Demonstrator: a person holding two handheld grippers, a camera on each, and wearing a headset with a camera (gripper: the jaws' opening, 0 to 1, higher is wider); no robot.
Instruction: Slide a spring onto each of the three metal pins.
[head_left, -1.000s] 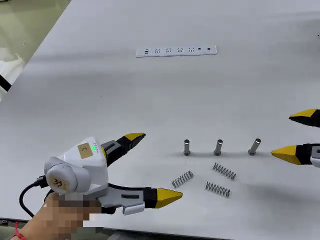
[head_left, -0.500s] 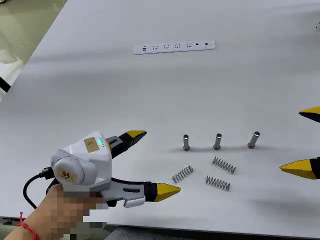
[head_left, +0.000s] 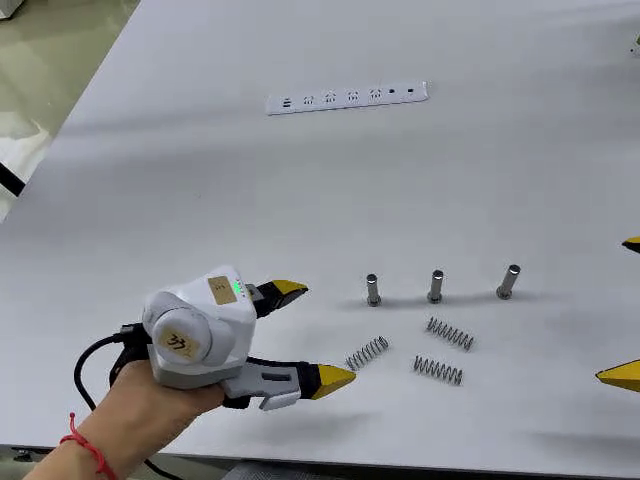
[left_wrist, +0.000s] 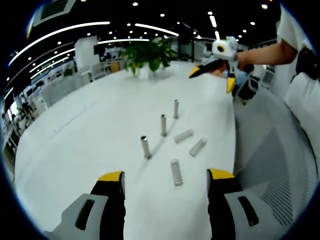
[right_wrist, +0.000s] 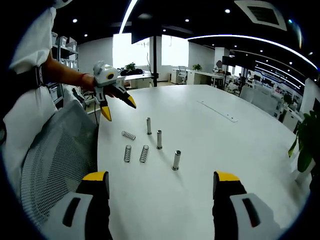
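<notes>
- Left gripper: lower left, held in a hand, jaws spread.
- Pins: three, upright, in a row on the white table.
- Springs: three, lying loose just in front of the pins.
- Right gripper: two yellow tips at the right edge, wide apart.
- Power strip: far side, well apart.

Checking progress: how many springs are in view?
3, all lying loose in front of the pins: one spring nearest the left tongs, one right of it, one lowest in the head view. None seems hidden.
</notes>
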